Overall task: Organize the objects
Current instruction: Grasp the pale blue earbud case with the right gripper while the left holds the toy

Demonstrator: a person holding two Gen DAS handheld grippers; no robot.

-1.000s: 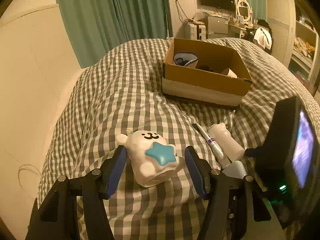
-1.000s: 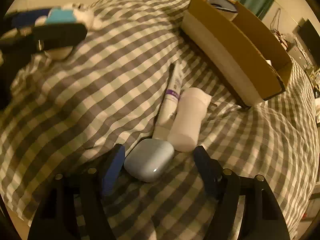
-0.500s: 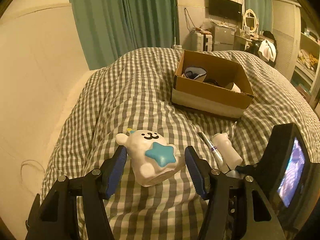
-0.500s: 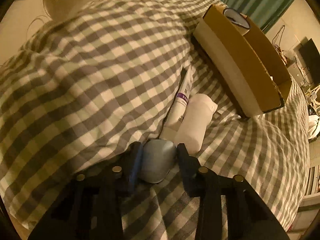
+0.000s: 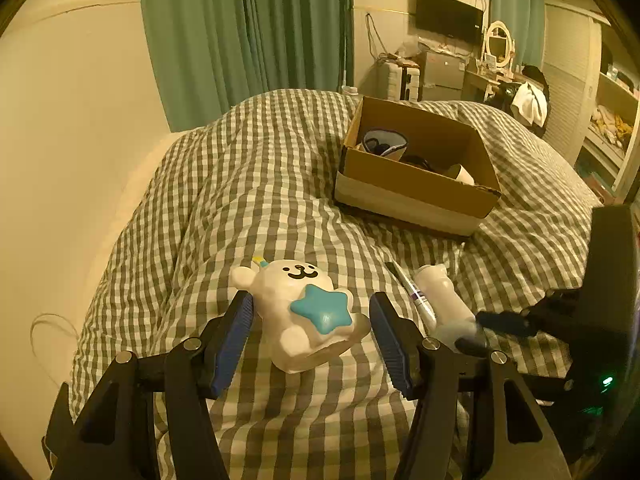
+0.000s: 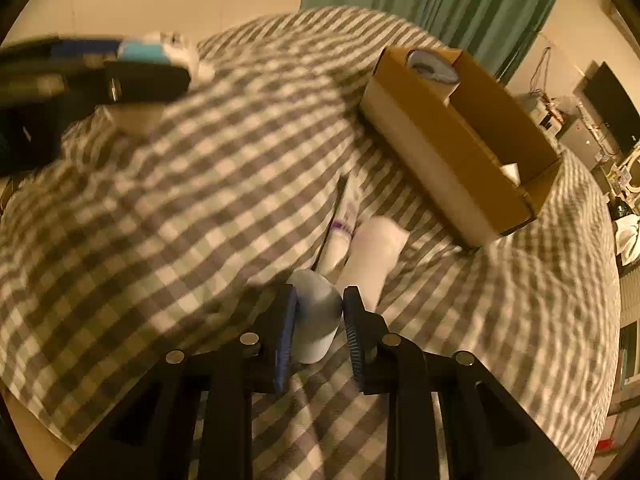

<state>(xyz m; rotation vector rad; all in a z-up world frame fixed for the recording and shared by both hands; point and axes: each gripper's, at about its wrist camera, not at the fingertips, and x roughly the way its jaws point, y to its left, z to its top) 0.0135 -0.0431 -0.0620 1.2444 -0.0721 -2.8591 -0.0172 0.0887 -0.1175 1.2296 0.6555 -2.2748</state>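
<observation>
Left wrist: left tool (image 5: 312,330) wide open, straddling bear toy (image 5: 304,312) on the bed (image 5: 240,200), gripping nothing.
Right wrist: right tool (image 6: 318,326) clamped on grey case (image 6: 316,312); frame blurred. Probably best lifted straight up, clear of bottle (image 6: 374,254) and tube (image 6: 340,232), then across to box (image 6: 452,152).

**Black Frames, Blue Pads**

The left gripper (image 5: 311,320) and right gripper (image 6: 318,322) are matte black angular plastic, with ribbed blue finger pads (image 5: 230,338), round silver screws at the joints, and triangular cut-outs in the arms.
</observation>
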